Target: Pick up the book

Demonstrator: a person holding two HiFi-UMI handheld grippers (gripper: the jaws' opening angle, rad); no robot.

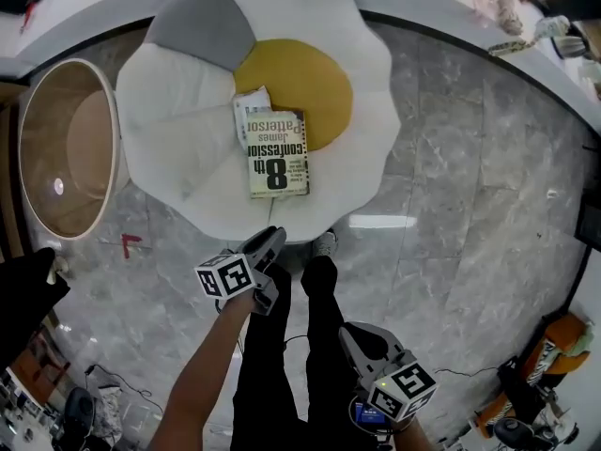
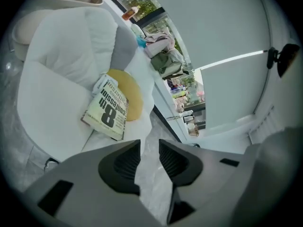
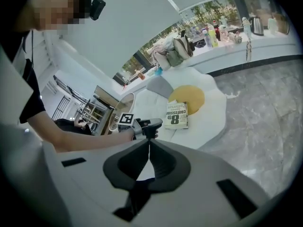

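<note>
The book (image 1: pixel 278 153) lies flat, cover up, on a big white cushion (image 1: pixel 169 111) shaped like a fried egg. Its far end overlaps the edge of the cushion's yellow middle (image 1: pixel 305 78). The cover shows a large "8th" and the word "confession". A smaller white booklet (image 1: pixel 252 101) sticks out from under the book's far left corner. One wedge of the cushion, beyond the booklet, is grey. Nothing touches the book.

The cushion rests on a grey marble floor (image 1: pixel 470 177). A round side table (image 1: pixel 70 148) with a pale rim stands just beside the cushion on the left.

The left tongs (image 1: pixel 268 242) hang over the near edge of the cushion, short of the book and pointing toward it. In the left gripper view the left tongs (image 2: pixel 149 148) are released: the two dark pads stand apart with only cushion and floor showing between them. The book (image 2: pixel 108 112) lies ahead and to the left of the tips.

The right tongs (image 1: pixel 352 336) sit lower in the head view, well back from the cushion, beside the person's dark trouser legs (image 1: pixel 300 346). In the right gripper view the right tongs (image 3: pixel 149 143) are clenched, pads together with nothing in them. The book (image 3: pixel 177 115) and the left tongs (image 3: pixel 150 123) show beyond them.

A long white desk (image 3: pixel 246 37) curves behind the cushion, carrying bottles (image 3: pixel 213 32) and a kettle (image 3: pixel 257 26).
</note>
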